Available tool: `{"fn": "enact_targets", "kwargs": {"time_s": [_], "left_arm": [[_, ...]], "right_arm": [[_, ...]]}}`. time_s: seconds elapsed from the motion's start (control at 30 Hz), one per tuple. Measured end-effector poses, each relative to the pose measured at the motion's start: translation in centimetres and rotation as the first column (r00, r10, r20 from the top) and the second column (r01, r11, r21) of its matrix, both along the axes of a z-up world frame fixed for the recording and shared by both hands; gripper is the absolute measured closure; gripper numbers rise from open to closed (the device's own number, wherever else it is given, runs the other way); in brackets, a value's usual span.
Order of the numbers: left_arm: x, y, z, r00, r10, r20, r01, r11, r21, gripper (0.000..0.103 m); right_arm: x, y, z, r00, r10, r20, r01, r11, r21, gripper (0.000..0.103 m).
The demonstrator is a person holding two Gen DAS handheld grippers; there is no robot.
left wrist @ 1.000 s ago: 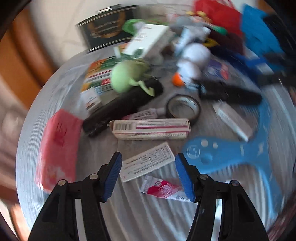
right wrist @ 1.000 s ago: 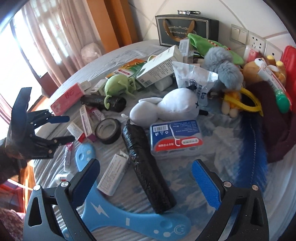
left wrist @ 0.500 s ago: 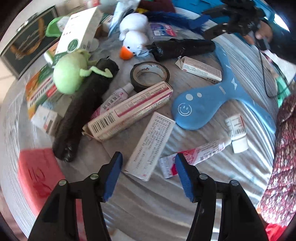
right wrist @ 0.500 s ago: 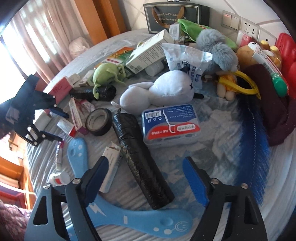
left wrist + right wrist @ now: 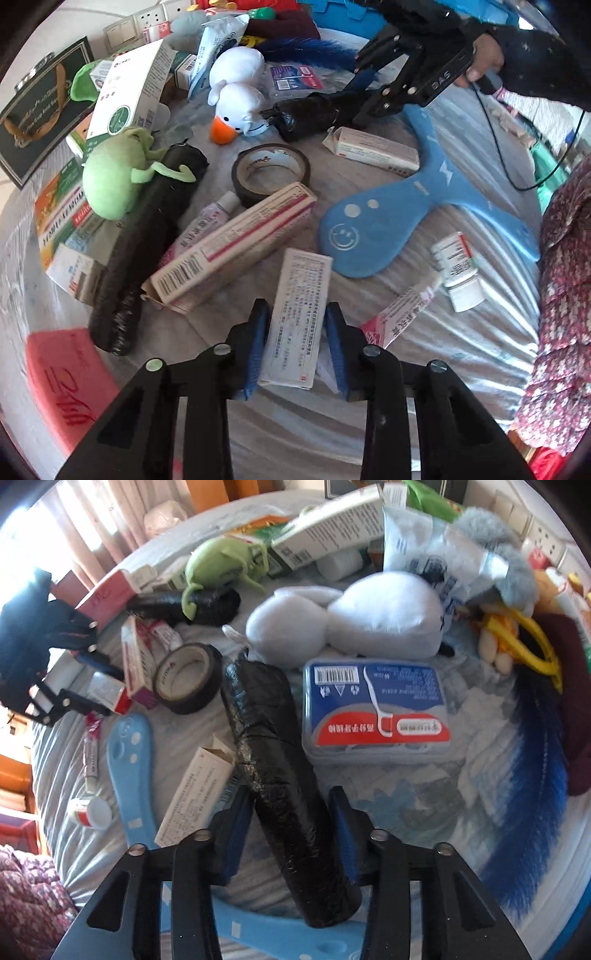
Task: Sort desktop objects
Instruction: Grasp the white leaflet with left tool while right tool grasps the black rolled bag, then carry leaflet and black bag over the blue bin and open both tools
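A small white printed box [image 5: 300, 317] lies on the grey cloth at the table's near edge. My left gripper [image 5: 297, 310] points down over it; its jaws are closing, the box is between them and both blue pads touch its long sides. A black wrapped roll [image 5: 280, 775] lies lengthwise in the right wrist view. My right gripper [image 5: 290, 795] straddles its near half; its jaws are closing too, with the pads against the roll's sides. The left wrist view shows the right gripper [image 5: 369, 92] held by a hand over that roll [image 5: 317, 114].
A blue smiley paddle [image 5: 369, 229], a tape roll [image 5: 271, 171], a long carton [image 5: 236, 243], a second black roll [image 5: 144, 236], plush toys [image 5: 240, 99], a tube [image 5: 402, 310] and a small bottle [image 5: 458, 266] crowd the table. A floss box [image 5: 375, 709] lies right of the held roll.
Both pairs of jaws have narrowed from wide to close around their objects. The left gripper rolled and settled over the white box. The right gripper came down onto the black roll.
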State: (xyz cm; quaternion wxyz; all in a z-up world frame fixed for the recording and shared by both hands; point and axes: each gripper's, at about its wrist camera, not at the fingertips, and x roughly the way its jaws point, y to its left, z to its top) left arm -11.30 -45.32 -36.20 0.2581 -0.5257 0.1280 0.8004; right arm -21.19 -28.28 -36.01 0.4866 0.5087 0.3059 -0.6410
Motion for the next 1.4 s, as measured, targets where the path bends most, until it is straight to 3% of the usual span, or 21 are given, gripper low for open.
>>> {"fn": "enact_targets", "kwargs": {"time_s": [0.17,0.43,0.57,0.8,0.87,1.07,1.17,1.37,1.4], "left_arm": [[0.0,-0.8,0.2,0.995,0.102,0.018,-0.103,0.992,0.075,0.076],[0.3,0.7,0.5,0.989,0.148,-0.003,-0.148,0.989,-0.016,0.077],[0.6,0.9,1.3,0.985,0.17,-0.032,-0.171,0.985,-0.02,0.077],[1.1,2.7,6.2,0.969,0.165,-0.184,-0.175,0.984,-0.039,0.077],[-0.7,4.4,7.7,0.959,0.151,-0.241,-0.163,0.986,-0.032,0.077],[-5.1,11.7,14.8,0.905,0.081,-0.417,-0.09,0.996,-0.002,0.077],[-7.4,17.5,18.6,0.862,0.009,-0.507,-0.013,1.0,-0.003,0.077],[-11.3,31.0,27.1,0.748,-0.054,-0.661,0.157,0.983,0.096,0.077],[-12.1,33.7,28.3,0.731,-0.053,-0.68,0.179,0.977,0.116,0.077]], "right_arm": [[0.2,-0.1,-0.1,1.0,-0.012,-0.027,0.013,1.0,0.006,0.07],[1.0,1.7,1.7,0.992,-0.12,-0.041,0.118,0.992,-0.049,0.072],[1.4,3.2,3.8,0.983,-0.17,-0.07,0.163,0.982,-0.099,0.072],[2.4,5.0,8.2,0.952,-0.272,-0.137,0.242,0.949,-0.204,0.072],[2.5,6.5,10.3,0.935,-0.316,-0.162,0.271,0.929,-0.251,0.072],[3.7,11.4,17.2,0.851,-0.468,-0.236,0.352,0.844,-0.405,0.072],[4.6,15.4,21.6,0.794,-0.546,-0.267,0.374,0.785,-0.493,0.072],[5.6,26.7,30.5,0.621,-0.71,-0.33,0.379,0.642,-0.667,0.072],[5.5,29.4,31.8,0.579,-0.74,-0.342,0.382,0.617,-0.688,0.072]]}}
